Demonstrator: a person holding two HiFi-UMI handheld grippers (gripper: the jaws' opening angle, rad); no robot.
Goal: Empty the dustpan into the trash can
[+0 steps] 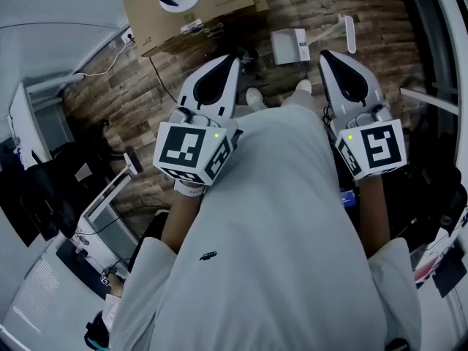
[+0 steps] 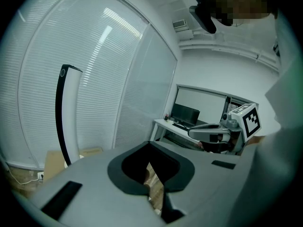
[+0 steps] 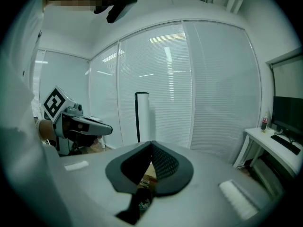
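nothing of the emptying has begun, as i judge it: both my tools are bare. my left gripper (image 1: 235, 58) has its jaws clenched tip to tip with nothing in them, and my right gripper (image 1: 324, 53) is the same, pads pressed together on air.

the dustpan, as far as i can tell, is the pale boxy thing (image 1: 288, 46) lying on the wooden floor (image 1: 146, 93) just past my shoes (image 1: 256, 97), between the two gripper tips as i look down. a slim white piece (image 1: 349, 34) lies just beside it (its handle or a brush, i cannot say which). a cardboard box (image 1: 194, 9) stands beyond it. i see no trash can in any view.

so the step in hand is the reach for the pan. the next move calls for one pair of jaws to part, then a low stoop so they can close on whatever part of the pan offers a firm hold, keeping it level if it has sweepings in it.

my hands hold both grippers out in front of my waist, side by side and well apart, each pointing forward and tipped a little toward the floor.
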